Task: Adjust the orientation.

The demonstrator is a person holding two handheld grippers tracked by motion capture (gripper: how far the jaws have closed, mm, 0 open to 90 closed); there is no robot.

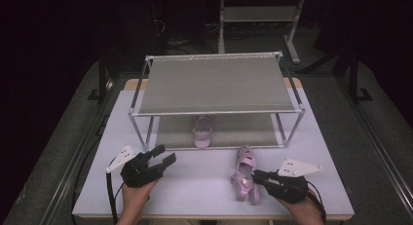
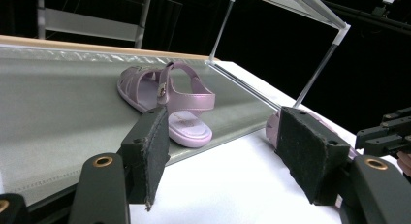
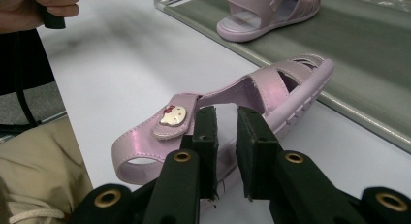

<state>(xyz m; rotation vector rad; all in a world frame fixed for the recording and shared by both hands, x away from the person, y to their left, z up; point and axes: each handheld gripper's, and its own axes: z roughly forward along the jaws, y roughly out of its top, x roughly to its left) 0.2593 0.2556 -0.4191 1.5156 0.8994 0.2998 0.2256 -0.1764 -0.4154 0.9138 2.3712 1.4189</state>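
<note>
A pink child's sandal (image 1: 245,174) is tipped on its side on the white table, with my right gripper (image 1: 257,175) shut on its edge. In the right gripper view the jaws (image 3: 225,136) pinch the sandal (image 3: 271,88) by its side, beside the strap with a cat badge. The matching sandal (image 1: 202,131) lies flat on the rack's lower shelf (image 1: 253,132). My left gripper (image 1: 163,154) stands open and empty in front of that shelf at the left. The left gripper view shows the shelved sandal (image 2: 165,100) beyond the gripper (image 2: 223,156).
The two-tier metal rack (image 1: 214,84) takes up the back half of the white table (image 1: 195,191); its top shelf is bare. Rack posts (image 1: 141,132) stand near my left gripper. A second shelf unit (image 1: 258,15) stands on the floor behind.
</note>
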